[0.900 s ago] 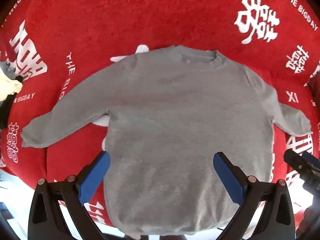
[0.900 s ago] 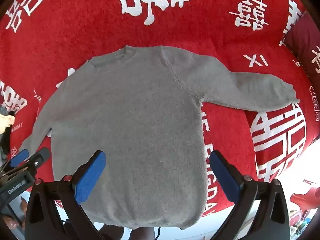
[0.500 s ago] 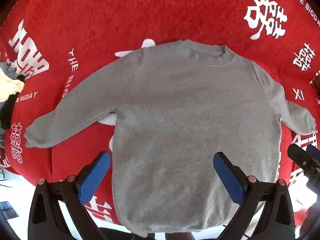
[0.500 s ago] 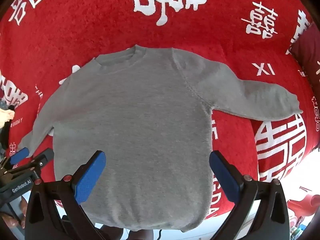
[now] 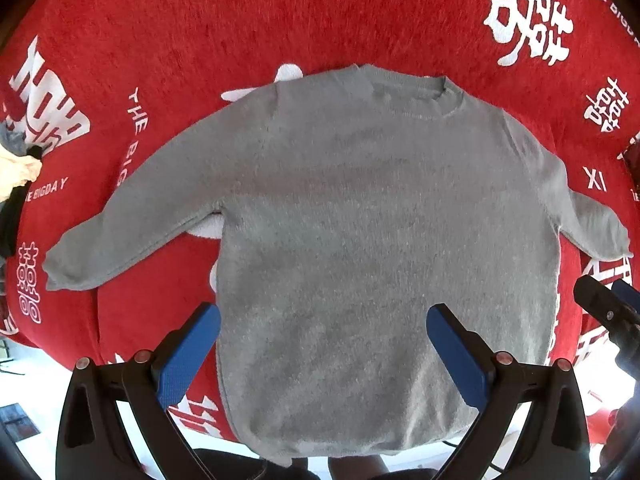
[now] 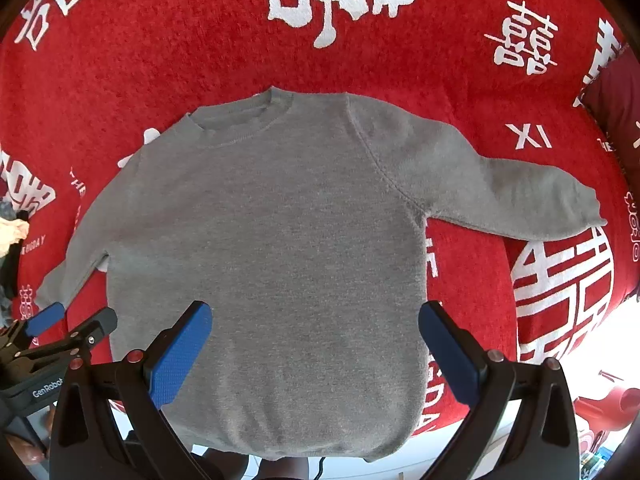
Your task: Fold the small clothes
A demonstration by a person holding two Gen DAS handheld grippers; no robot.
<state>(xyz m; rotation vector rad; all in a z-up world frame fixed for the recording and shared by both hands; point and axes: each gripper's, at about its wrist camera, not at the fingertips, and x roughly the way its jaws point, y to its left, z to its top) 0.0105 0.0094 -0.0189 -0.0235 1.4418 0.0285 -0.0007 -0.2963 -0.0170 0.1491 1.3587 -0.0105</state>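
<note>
A small grey sweater (image 5: 360, 220) lies flat and face up on a red blanket (image 5: 240, 20), collar at the far side, both sleeves spread out. Its left sleeve (image 5: 132, 224) and right sleeve (image 6: 512, 196) rest on the blanket. My left gripper (image 5: 324, 316) hovers above the lower body of the sweater, jaws wide open, nothing between them. My right gripper (image 6: 314, 314) hangs open over the same lower part (image 6: 280, 280), also holding nothing. The hem droops over the near edge of the red surface.
The red blanket (image 6: 160, 40) carries white characters and lettering. A pile of cream and dark clothes (image 5: 12, 184) sits at the far left edge. A dark red cushion (image 6: 616, 112) lies at the right. A red object (image 6: 608, 404) stands on the white floor at lower right.
In both views the sweater has slid down and to the right, with more red blanket above the collar. Both sets of jaws stayed wide open.
</note>
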